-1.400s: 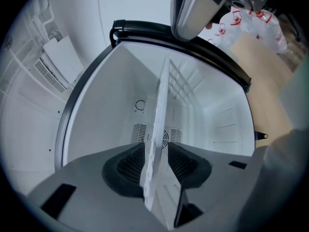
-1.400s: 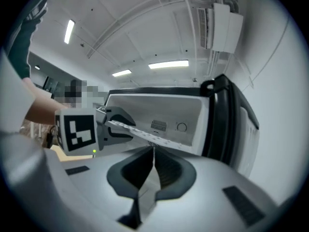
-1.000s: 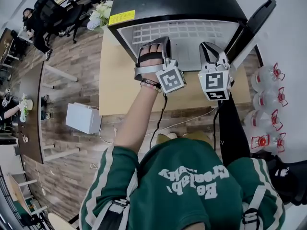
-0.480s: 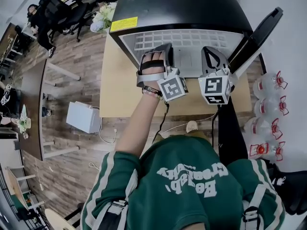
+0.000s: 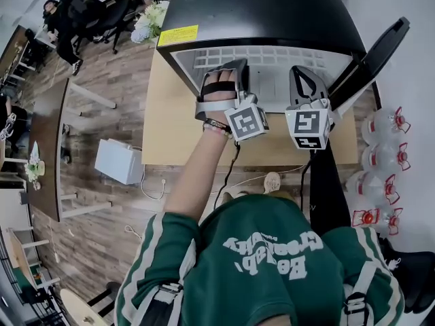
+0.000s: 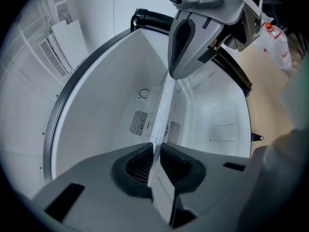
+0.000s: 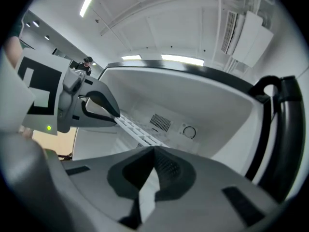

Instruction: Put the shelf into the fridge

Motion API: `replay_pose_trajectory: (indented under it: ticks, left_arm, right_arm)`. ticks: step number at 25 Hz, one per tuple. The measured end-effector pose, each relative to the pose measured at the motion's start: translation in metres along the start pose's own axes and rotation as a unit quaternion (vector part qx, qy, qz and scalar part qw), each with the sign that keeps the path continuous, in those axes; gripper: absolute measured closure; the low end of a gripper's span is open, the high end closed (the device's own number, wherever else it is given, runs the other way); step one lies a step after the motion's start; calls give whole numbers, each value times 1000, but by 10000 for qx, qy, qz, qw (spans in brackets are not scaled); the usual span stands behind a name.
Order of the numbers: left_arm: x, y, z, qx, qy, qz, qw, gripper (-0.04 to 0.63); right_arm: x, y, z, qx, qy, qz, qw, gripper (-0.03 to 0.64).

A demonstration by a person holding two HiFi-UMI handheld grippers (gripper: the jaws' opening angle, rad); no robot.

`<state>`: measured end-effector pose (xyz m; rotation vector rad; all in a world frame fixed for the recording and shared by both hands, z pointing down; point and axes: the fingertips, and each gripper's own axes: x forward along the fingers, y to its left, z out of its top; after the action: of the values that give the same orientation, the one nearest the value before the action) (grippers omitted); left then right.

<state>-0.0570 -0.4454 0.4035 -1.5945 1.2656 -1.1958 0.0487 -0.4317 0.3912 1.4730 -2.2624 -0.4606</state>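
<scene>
A black mini fridge (image 5: 272, 12) stands on the wooden table (image 5: 166, 128) with its door (image 5: 370, 53) swung open to the right. The white grid shelf (image 5: 272, 56) lies level in the fridge mouth. My left gripper (image 5: 231, 70) is shut on the shelf's near edge on the left side. My right gripper (image 5: 302, 73) is shut on that edge to the right. In the left gripper view the shelf (image 6: 161, 110) runs edge-on from the jaws (image 6: 154, 151) to the right gripper (image 6: 193, 33). In the right gripper view the shelf (image 7: 137, 127) leads from my jaws (image 7: 153, 153) to the left gripper (image 7: 91, 105).
The fridge's white inside (image 6: 106, 105) has vents on its back wall. Large water bottles (image 5: 384, 155) stand on the floor at the right. A white box (image 5: 119, 161) sits on the floor left of the table, with flowers (image 5: 146, 26) beside the fridge. People sit at desks at the far left.
The head view has drifted slightly. Both grippers keep their hold on the shelf, and a little less of its grid shows in front of the fridge top.
</scene>
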Motion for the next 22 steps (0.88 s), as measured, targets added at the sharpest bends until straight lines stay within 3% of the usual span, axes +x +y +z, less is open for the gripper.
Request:
replay_pose_trajectory:
  ticks: [22]
  left_arm:
    - [-7, 5, -5, -168, -144, 22, 9998, 545]
  right_arm:
    - [-17, 12, 9, 203, -72, 37, 9998, 614]
